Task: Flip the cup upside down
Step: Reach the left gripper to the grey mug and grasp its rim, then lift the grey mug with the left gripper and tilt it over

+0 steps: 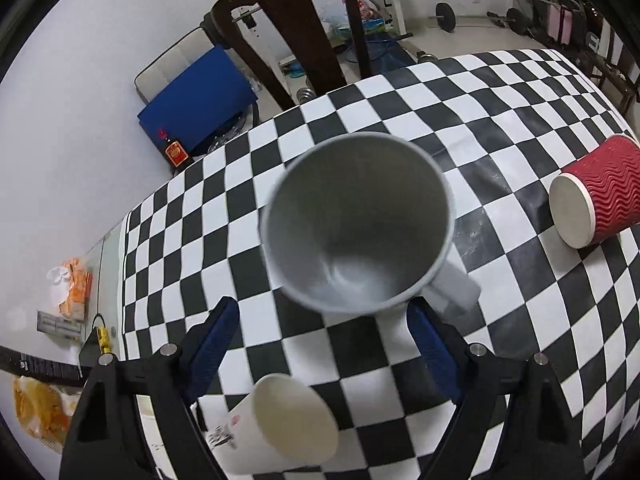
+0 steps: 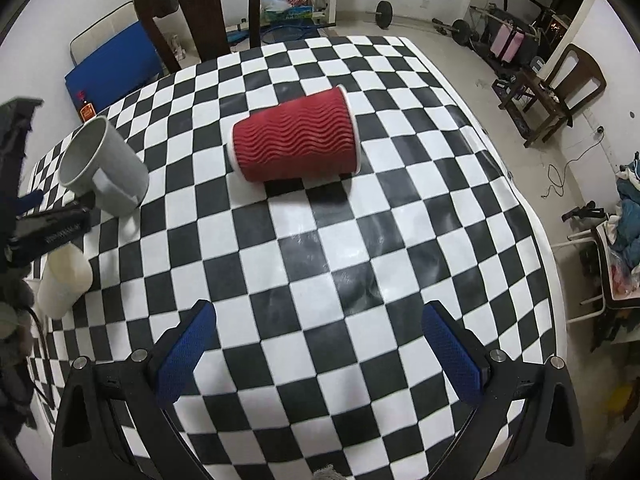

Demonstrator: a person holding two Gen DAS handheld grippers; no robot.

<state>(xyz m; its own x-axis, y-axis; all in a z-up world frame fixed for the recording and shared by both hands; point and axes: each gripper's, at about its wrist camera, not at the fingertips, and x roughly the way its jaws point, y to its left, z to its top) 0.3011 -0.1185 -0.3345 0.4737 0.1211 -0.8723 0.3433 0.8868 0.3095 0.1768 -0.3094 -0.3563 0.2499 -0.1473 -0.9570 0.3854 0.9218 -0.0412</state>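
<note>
The grey mug tilts mouth-up just ahead of the left gripper, whose fingers are spread, apparently not pinching it. The right gripper gapes wide, well short of the red cup lying sideways.

A black-and-white checkered cloth covers the counter. Beyond its far edge stands a dark wooden chair, with a blue mat leaning on the wall beside it. Barbells and weight plates lie on the floor behind. A second wooden chair stands at the right wall.
</note>
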